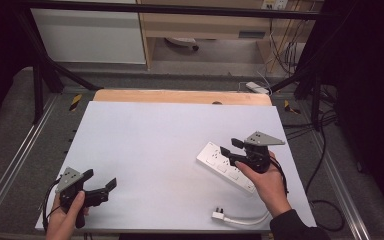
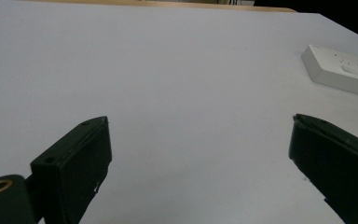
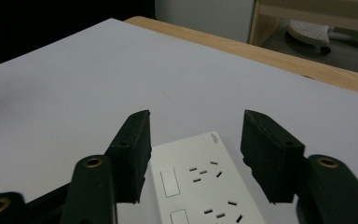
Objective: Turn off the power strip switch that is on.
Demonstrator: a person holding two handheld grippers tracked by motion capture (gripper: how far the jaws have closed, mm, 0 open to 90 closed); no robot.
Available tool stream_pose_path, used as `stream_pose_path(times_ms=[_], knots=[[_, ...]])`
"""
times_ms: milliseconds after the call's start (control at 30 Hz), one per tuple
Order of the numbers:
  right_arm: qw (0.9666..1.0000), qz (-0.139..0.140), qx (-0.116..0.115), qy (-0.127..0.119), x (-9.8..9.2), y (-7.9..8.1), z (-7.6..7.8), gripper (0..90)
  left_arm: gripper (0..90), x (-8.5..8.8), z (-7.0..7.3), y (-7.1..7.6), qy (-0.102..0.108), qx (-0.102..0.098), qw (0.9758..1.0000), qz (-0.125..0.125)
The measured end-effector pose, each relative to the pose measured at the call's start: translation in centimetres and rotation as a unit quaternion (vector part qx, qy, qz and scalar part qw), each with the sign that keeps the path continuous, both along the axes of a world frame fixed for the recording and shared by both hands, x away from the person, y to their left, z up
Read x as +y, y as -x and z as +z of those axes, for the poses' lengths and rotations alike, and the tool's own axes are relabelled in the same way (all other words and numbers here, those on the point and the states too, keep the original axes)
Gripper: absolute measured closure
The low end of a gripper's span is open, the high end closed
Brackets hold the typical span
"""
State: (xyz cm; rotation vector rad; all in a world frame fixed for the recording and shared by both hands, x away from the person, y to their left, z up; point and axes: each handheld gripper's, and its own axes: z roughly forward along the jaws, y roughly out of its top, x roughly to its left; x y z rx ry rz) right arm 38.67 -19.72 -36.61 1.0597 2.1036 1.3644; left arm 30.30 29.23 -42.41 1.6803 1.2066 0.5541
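Observation:
A white power strip [image 1: 223, 165] lies slanted on the white table top [image 1: 155, 150] at the right; its sockets face up [image 3: 200, 186], and its far end reaches into the left gripper view [image 2: 342, 70]. Its white plug [image 1: 219, 215] and cable [image 1: 247, 219] rest near the front edge. My right gripper [image 1: 231, 145] hovers just above the strip with its jaws open on either side of the strip's end [image 3: 196, 126], holding nothing. Low over the front left of the table, my left gripper [image 1: 100, 181] is open and empty [image 2: 200, 140], well away from the strip.
A wooden edge [image 1: 180, 96] runs along the table's back. Black frame bars [image 1: 45, 65] stand at both sides, and cables [image 1: 325, 150] trail on the floor to the right. A cabinet [image 1: 200, 25] is behind the table.

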Motion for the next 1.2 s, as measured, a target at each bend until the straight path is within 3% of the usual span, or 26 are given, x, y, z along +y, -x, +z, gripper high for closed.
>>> stream_pose_path(times_ms=[300, 600, 1200], knots=[[0.9999, 0.01, -0.009, 0.003, 1.2, -0.3, -0.8, 70.0, 5.8, 0.0, 0.0, 0.0, -0.001, 0.0, 1.0, -0.002], [0.9999, 0.017, -0.001, 0.0, 1.9, -0.6, -1.4, 83.5, 5.8, -0.1, 0.0, 0.0, -0.002, 0.0, 1.0, -0.003], [0.9995, 0.024, 0.016, 0.01, 2.8, -1.0, -2.5, 90.0, 5.9, -0.1, 0.0, 0.0, -0.003, 0.001, 1.0, -0.004]])
